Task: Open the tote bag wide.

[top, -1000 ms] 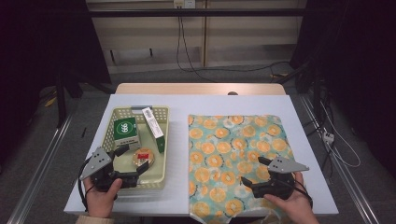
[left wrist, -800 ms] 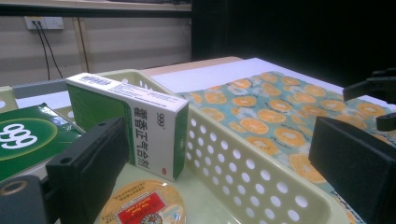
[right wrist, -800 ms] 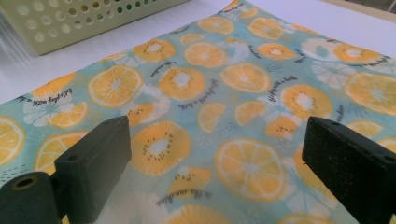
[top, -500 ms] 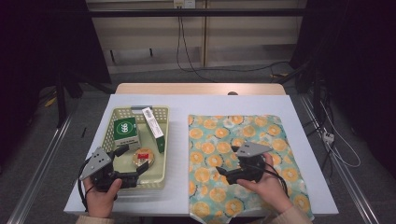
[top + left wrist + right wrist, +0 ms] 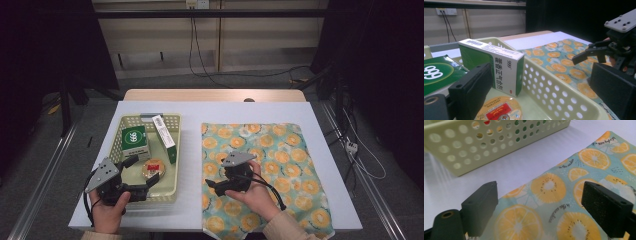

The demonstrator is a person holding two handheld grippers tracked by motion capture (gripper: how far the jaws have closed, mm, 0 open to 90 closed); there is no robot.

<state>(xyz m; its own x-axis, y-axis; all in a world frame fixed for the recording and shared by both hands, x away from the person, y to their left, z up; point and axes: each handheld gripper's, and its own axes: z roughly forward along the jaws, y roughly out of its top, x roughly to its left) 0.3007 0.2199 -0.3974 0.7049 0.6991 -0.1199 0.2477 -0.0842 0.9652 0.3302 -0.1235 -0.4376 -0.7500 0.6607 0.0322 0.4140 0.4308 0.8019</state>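
Right gripper (image 5: 214,186) | lower centre of high view, jaws wide with nothing between them, just been closing slightly | orange-slice-patterned teal cloth (image 5: 280,165) lies flat beneath it, lower right | left gripper (image 5: 142,177) | jaws wide over perforated pale-green plastic basket (image 5: 176,150), lower left.

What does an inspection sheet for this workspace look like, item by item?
Surface: white table, wooden strip along its far edge.
Job's things: fruit-print cloth spread flat; perforated basket holding a green box, a white-and-green carton tilted on its edge, and a round tin.
Clutter: nothing seen.
Grippers: left gripper open at the basket's near end, over the tin; right gripper open, empty, low over the cloth's left edge, pointing at the basket.
Cables: black cable from the right gripper; wires on the floor behind.
Surroundings: dark room, wall panels, rails beside the table.
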